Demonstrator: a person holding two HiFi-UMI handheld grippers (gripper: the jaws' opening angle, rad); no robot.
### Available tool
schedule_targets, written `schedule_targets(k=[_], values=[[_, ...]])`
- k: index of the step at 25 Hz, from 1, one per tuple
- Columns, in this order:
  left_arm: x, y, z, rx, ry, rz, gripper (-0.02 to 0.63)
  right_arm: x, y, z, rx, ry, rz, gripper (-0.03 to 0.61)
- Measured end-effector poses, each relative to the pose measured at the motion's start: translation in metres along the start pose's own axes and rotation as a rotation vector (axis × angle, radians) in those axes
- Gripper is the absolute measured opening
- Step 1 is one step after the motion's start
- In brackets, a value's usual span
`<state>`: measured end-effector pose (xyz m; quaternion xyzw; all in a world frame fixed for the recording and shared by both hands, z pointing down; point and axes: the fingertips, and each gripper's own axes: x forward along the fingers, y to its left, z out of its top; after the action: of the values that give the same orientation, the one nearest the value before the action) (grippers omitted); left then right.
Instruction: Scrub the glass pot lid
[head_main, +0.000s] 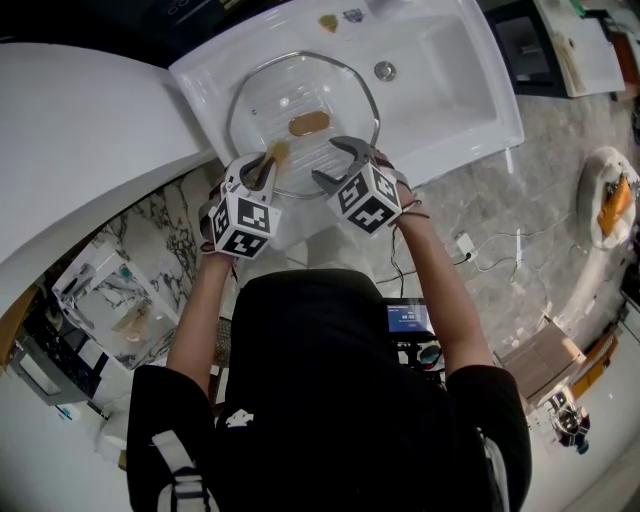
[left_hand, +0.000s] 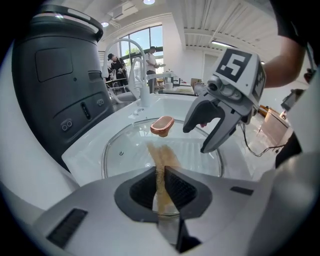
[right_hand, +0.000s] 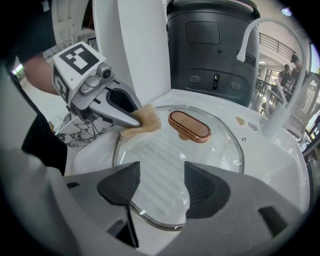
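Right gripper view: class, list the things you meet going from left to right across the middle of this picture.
left gripper → tan scrub pad pinched in its jaws → copper lid handle → white faucet

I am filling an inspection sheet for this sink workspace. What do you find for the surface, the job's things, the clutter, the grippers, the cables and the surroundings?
Surface: white sink with a round metal drain.
Job's things: clear glass pot lid with a copper oval handle lies flat in the basin; a tan sponge piece is at its near rim.
Clutter: small tan scrap on the sink's back ledge.
Grippers: left gripper is shut on the sponge piece; right gripper is open and empty above the lid.
Cables: white plug with cable on the marble floor, apart from the sink.
Surroundings: dark grey appliance and white faucet.
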<state>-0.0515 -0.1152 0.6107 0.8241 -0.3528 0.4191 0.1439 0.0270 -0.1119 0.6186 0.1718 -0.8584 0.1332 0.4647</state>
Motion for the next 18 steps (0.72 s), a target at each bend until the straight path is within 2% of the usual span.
schedule_targets(k=[5,14,18], values=[[0.003,0.005,0.005,0.037,0.001,0.032,0.021,0.0,0.0,0.0,0.001,-0.005,-0.001,0.259],[0.01,0.023,0.017,0.008,-0.014,0.046,0.021,0.0,0.0,0.0,0.004,-0.009,-0.002,0.259],[0.014,0.03,0.023,0.028,-0.015,0.056,0.021,0.0,0.0,0.0,0.003,-0.01,-0.002,0.259]])
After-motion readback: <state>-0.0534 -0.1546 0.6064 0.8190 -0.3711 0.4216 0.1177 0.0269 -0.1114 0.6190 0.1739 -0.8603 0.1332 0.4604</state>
